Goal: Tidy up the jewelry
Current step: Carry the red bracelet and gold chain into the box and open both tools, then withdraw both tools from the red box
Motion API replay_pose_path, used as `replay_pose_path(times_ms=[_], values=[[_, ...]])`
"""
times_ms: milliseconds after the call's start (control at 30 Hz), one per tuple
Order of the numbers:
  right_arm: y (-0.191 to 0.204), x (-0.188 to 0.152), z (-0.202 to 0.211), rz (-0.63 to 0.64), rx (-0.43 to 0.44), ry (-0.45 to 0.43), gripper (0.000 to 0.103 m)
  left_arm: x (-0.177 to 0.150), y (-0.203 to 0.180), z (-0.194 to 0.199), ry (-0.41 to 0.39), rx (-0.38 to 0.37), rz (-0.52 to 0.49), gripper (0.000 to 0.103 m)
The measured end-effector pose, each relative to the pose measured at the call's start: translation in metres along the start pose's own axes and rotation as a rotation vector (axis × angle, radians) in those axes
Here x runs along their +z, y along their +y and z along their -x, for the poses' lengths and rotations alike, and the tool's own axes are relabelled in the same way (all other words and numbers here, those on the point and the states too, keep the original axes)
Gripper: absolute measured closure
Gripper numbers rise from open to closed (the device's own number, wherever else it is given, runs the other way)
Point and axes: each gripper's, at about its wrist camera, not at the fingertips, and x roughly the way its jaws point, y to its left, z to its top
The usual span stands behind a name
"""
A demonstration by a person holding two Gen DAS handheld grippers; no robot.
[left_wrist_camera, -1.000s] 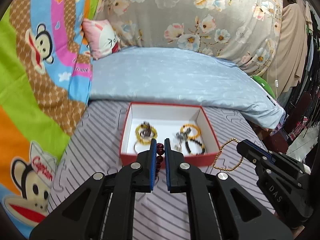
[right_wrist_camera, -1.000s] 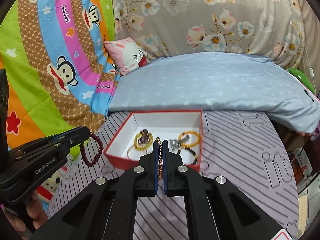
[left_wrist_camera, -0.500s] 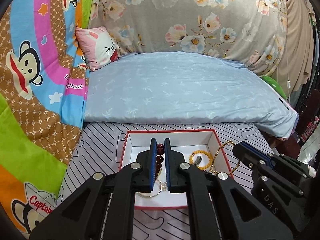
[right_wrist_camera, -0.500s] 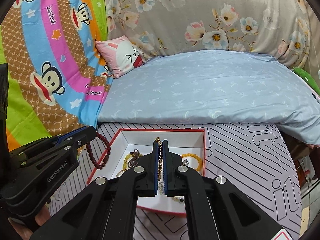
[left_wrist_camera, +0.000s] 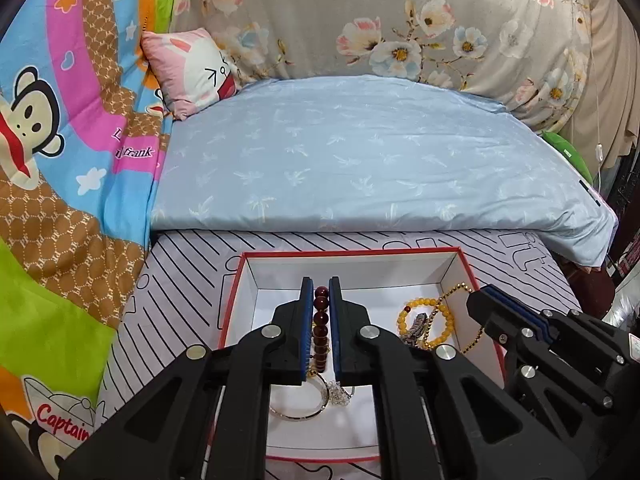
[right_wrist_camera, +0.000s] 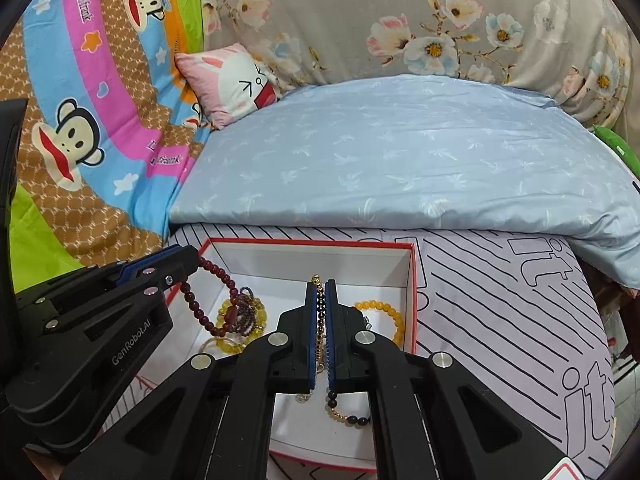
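Left gripper (left_wrist_camera: 320, 308) pinches a dark-red bracelet (left_wrist_camera: 320, 324); right gripper (right_wrist_camera: 320, 304) pinches a gold chain (right_wrist_camera: 319, 320). Both hang over the box (left_wrist_camera: 352, 254), whose near contents the 2 grippers hide. Pillow (left_wrist_camera: 360, 152) behind.

Both grippers are pointed downward side by side: the left gripper (left_wrist_camera: 321, 292) and right gripper (right_wrist_camera: 320, 284) are seemingly clamped nearly shut.

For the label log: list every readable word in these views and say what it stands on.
"GenRobot.AI": side of the left gripper.
"Captain": cartoon monkey blanket.
"frank", start hidden: same blanket, pink band.
"it": striped mat, repeated.
Vertical writing on the blanket's upper pink stripe: too blurred to read.
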Motion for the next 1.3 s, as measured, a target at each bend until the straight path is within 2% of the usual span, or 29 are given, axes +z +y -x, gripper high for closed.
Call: replay_pose_path(times_ms=[100, 133, 167, 200, 233, 267, 333, 600, 1000, 1167, 1300], values=[[0.003, -0.003, -0.008, 0.015, -0.013, 0.016, 0.099, -0.003, 0.000, -0.009, 0.006, 0.008, -0.002, 0.096], [0.005, -0.004, -0.009, 0.024, -0.022, 0.014, 0.095, -0.003, 0.000, -0.010, 0.003, 0.017, -0.001, 0.091], [0.007, -0.005, -0.010, 0.033, -0.039, 0.014, 0.087, -0.004, 0.000, -0.012, 0.005, 0.020, -0.003, 0.083], [0.008, -0.006, -0.010, 0.043, -0.065, 0.011, 0.083, -0.004, 0.000, -0.012, 0.004, 0.023, -0.005, 0.059], [0.009, -0.007, -0.010, 0.051, -0.080, 0.008, 0.067, -0.005, 0.000, -0.011, -0.010, 0.049, -0.008, 0.049], [0.010, -0.009, -0.007, 0.056, -0.088, -0.001, 0.053, -0.006, -0.001, -0.009, -0.024, 0.064, -0.011, 0.049], [0.013, -0.010, -0.003, 0.063, -0.099, -0.014, 0.051, -0.007, -0.001, -0.006, -0.028, 0.060, -0.020, 0.043], [0.019, -0.012, 0.015, 0.082, -0.117, -0.023, 0.049, -0.013, 0.003, 0.009, -0.045, 0.079, 0.000, 0.042], [0.017, -0.027, 0.049, 0.048, -0.138, -0.038, 0.038, -0.028, 0.016, 0.047, -0.061, 0.106, 0.031, 0.038], [0.016, -0.038, 0.060, 0.035, -0.167, -0.039, 0.030, -0.038, 0.016, 0.058, -0.061, 0.123, 0.033, 0.032], [0.012, -0.052, 0.071, 0.012, -0.186, -0.041, 0.027, -0.051, 0.015, 0.071, -0.071, 0.140, 0.036, 0.020]])
